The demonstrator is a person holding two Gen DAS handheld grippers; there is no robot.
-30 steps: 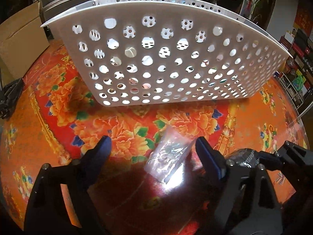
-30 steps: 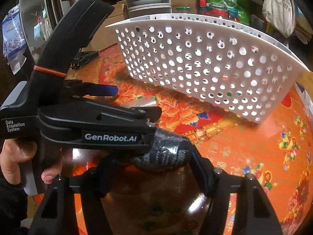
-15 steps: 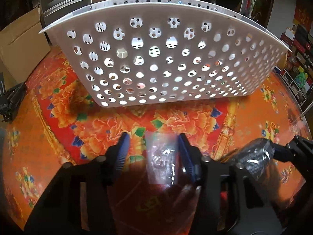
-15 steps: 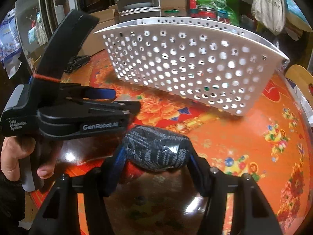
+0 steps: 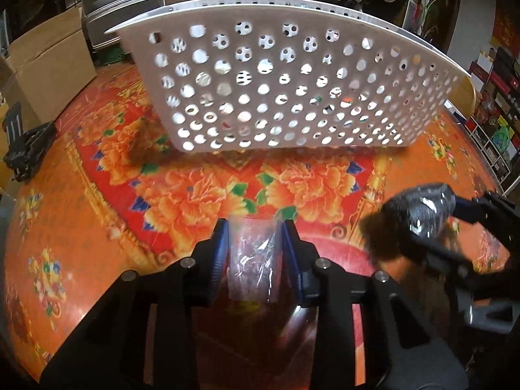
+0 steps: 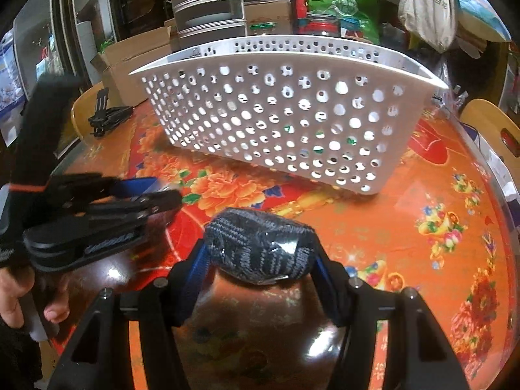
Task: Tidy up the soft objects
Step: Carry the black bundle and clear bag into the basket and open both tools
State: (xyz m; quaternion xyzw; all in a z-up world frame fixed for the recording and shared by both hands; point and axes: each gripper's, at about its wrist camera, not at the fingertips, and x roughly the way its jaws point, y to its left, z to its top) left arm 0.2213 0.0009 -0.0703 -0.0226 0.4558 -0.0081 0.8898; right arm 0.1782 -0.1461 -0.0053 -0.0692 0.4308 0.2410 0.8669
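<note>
My left gripper [image 5: 255, 243] is shut on a clear plastic packet [image 5: 254, 261] and holds it above the table. My right gripper [image 6: 261, 253] is shut on a dark grey wrapped fabric bundle [image 6: 260, 248]; it also shows at the right of the left wrist view [image 5: 419, 208], lifted off the table. A white perforated basket [image 5: 286, 84] stands ahead of both grippers, also seen in the right wrist view [image 6: 276, 113]. Small items show through its holes. The left gripper shows at the left of the right wrist view [image 6: 156, 191].
The round table [image 5: 97, 178] has a red and orange floral cover. A black folded stand [image 5: 22, 146] lies at its left edge. Cardboard boxes [image 5: 48, 65], grey drawers [image 6: 208, 3] and bags stand behind the basket. A wooden chair back [image 6: 490, 123] is at right.
My left gripper closed on the clear packet and lifted it. My right gripper rose with the fabric bundle. Both pulled back a little from the basket.
</note>
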